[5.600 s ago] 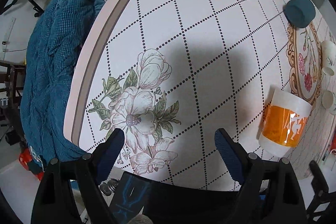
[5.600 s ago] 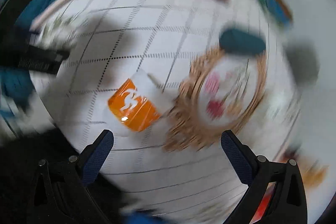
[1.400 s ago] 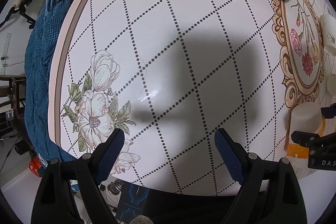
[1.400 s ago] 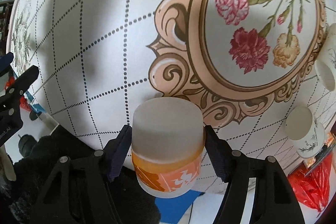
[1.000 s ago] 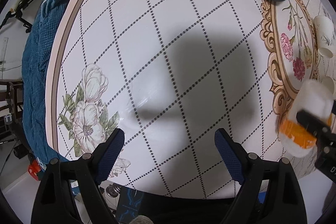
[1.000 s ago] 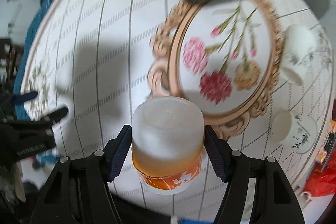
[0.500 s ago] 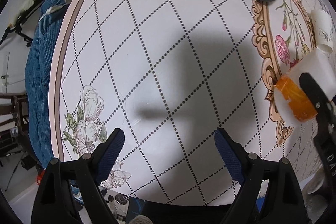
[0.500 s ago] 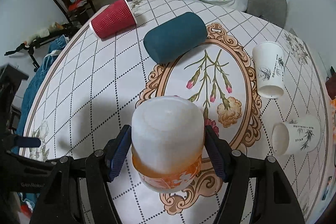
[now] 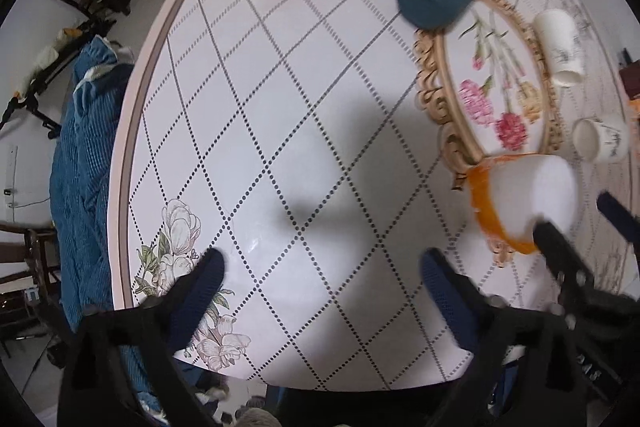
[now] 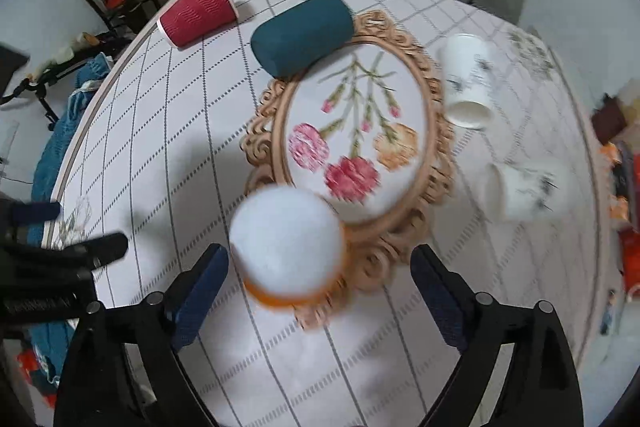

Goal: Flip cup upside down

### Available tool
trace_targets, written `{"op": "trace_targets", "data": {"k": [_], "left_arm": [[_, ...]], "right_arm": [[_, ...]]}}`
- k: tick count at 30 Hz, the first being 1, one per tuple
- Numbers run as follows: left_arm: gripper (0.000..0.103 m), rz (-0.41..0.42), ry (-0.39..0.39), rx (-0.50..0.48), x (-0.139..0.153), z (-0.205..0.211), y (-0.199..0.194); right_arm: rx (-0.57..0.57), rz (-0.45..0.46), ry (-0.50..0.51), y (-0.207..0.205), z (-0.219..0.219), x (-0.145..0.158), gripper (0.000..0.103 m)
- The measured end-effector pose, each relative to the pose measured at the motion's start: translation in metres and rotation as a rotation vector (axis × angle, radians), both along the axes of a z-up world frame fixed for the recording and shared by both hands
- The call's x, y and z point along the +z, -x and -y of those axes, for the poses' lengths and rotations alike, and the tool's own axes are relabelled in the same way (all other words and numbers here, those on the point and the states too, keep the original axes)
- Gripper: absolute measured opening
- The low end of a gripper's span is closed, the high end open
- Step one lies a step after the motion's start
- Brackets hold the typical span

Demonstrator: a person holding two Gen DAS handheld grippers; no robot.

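Note:
A frosted white cup with an orange band [image 10: 289, 247] stands upside down on the round table [image 10: 168, 131], its closed base up, at the near edge of the ornate floral oval. It also shows in the left wrist view [image 9: 524, 201]. My right gripper [image 10: 320, 269] is open, its jaws spread wider than the cup and apart from it. My left gripper [image 9: 320, 273] is open and empty over the table's left part, left of the cup.
A red ribbed cup [image 10: 198, 11] and a teal cup [image 10: 302, 34] lie on their sides at the back. Two white printed cups [image 10: 468, 81] [image 10: 524, 193] lie on their sides at the right. Chairs stand behind the table. A blue quilt [image 9: 86, 163] hangs at the left.
My right gripper carried the cup base-up, set it down on the table and opened; its jaws now stand apart from the cup. The left gripper stayed open.

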State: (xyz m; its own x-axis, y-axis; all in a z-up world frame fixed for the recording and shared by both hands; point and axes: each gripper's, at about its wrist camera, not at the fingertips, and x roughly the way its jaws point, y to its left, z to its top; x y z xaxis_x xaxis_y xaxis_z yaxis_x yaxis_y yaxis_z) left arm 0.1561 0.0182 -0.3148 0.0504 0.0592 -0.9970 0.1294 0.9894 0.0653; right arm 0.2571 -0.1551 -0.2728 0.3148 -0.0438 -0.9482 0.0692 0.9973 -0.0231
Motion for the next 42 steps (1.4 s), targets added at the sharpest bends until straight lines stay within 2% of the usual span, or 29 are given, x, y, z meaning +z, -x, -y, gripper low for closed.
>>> {"op": "trace_targets", "data": {"k": [8,13,22,26,34,42], "left_arm": [[0.102,0.096,0.02,-0.015,0.041,0.003,0.017],[0.102,0.156,0.018,-0.012,0.067,0.012,0.036],[0.102,0.332,0.025,-0.005,0.153,0.021,0.095],[0.102,0.378,0.046,0.004,0.184,0.015,0.121],[0.102,0.445,0.073,0.02,0.228,0.006,0.161],[0.102,0.51,0.089,0.032,0.267,-0.001,0.192]], "right_arm": [[-0.136,0.029,0.062,0.051,0.029,0.052,0.097],[-0.176,0.072,0.054,0.079,0.045,0.085,0.097],[-0.142,0.164,0.058,0.137,0.042,0.162,0.097],[-0.126,0.217,0.064,0.167,0.037,0.2,0.097],[-0.101,0.311,0.073,0.22,0.025,0.264,0.098],[-0.067,0.389,0.08,0.252,0.013,0.313,0.098]]}}
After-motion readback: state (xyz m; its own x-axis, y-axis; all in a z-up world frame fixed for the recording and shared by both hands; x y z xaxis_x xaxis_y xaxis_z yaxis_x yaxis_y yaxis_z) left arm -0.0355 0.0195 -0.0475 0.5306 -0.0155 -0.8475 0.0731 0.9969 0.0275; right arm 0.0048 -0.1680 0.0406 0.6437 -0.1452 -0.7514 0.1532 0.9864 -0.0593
